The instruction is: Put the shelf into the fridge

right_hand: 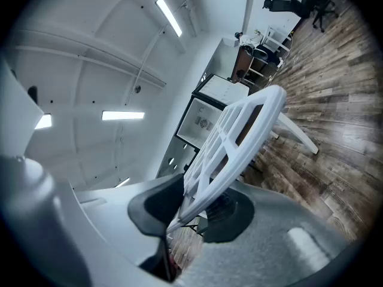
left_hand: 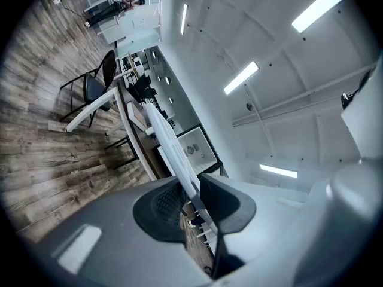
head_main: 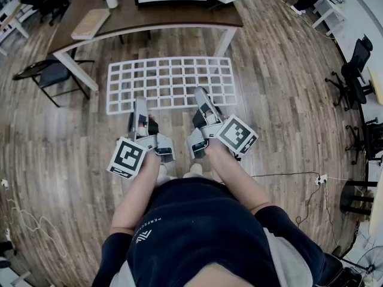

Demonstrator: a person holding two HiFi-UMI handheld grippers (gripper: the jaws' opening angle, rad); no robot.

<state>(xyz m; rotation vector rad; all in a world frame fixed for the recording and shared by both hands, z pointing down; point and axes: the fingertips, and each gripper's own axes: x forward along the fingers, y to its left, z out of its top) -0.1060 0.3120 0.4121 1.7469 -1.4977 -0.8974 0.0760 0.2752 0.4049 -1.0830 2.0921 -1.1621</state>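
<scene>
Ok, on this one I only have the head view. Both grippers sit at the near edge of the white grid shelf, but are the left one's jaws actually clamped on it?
Observer: Yes. In the left gripper view, the left gripper has its jaws closed on the edge of the shelf, one on each face.
Operator: And the right?
Observer: Same. The right gripper is closed on the shelf's rim, and the grid runs away from its camera.
Operator: Is the fridge open? I only see its top.
Observer: Its front looks open. The right gripper view shows the white inside of the fridge beyond the shelf.
</scene>
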